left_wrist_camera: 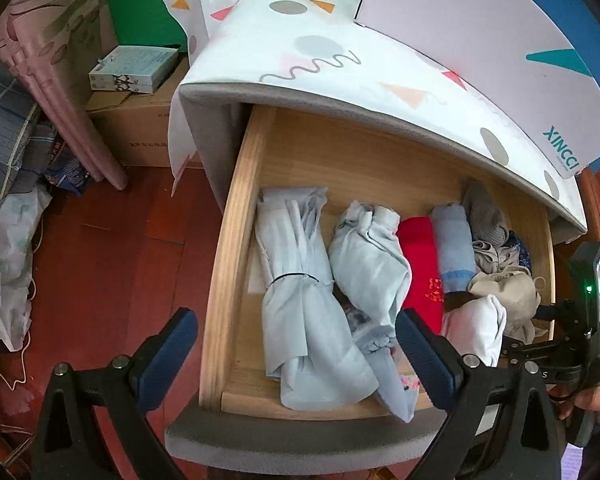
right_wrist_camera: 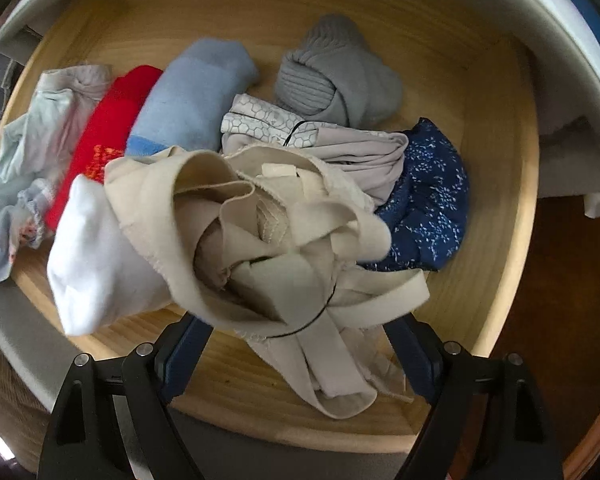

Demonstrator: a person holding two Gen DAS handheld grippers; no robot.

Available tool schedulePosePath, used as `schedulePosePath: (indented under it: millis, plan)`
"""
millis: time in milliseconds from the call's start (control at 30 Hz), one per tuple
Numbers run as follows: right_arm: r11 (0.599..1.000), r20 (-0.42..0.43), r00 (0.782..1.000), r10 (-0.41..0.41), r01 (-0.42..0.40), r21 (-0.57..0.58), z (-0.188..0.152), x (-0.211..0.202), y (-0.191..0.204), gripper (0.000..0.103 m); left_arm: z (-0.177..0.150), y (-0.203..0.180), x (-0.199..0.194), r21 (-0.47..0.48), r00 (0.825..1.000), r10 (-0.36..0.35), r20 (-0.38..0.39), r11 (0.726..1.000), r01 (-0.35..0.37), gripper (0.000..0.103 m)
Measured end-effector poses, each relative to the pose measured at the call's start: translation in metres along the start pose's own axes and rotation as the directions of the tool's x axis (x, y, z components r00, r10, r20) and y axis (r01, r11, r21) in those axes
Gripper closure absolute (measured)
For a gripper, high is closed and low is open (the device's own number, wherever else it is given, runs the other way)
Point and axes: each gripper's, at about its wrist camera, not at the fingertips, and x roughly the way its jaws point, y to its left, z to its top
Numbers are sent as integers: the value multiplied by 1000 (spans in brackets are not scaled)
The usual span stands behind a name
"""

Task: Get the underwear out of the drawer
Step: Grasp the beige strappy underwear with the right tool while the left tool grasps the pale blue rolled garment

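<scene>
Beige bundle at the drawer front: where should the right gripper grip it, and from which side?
Grip the beige bundle across its bunched middle, where a thin black band cinches it, not the loose straps trailing forward. Come from above at the drawer front; the right gripper is open there with fingers either side.

1. We cannot see the right gripper (right_wrist_camera: 296, 344) fingertips: the cream garment (right_wrist_camera: 260, 240) covers them.
2. We cannot tell whether they touch the garment.
3. The white box (left_wrist_camera: 500, 40) is cut off at the top edge.
</scene>
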Motion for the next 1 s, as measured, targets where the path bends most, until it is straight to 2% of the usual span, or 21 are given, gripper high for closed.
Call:
schedulePosePath:
  millis: [167, 333, 500, 700, 833, 900, 1000]
  plan:
    - [1000, -39, 999, -11, 11, 1, 13, 17, 6, 19, 1, 2, 2, -12, 1000, -3, -17, 1000, 3, 2]
    - [1000, -17, 1000, -2, 2, 17, 13, 19, 8, 29, 2, 5, 4, -30, 999, -18, -27, 999, 17, 2]
    - [997, 2, 1000, 22, -22, 72, 5, 12, -2, 36, 4, 7, 5, -42, 999, -28, -40, 999, 26, 2]
    - [979, 77, 995, 56, -70, 191, -4, 5, -22, 37, 8, 0, 15, -51, 996, -25, -88, 999, 21, 2]
    - [958, 154, 983, 95, -133, 254, -18, -6, -39, 37, 10, 2, 23, -80, 995, -5, -103, 997, -4, 3]
    - [951, 173, 978, 114, -158, 266, -20, -9, -47, 37, 11, -1, 22, -66, 996, 17, -91, 998, -23, 8]
    - [940, 180, 973, 143, -191, 284, -23, -4, -52, 37, 10, -4, 19, -39, 995, 50, -89, 998, -54, 24]
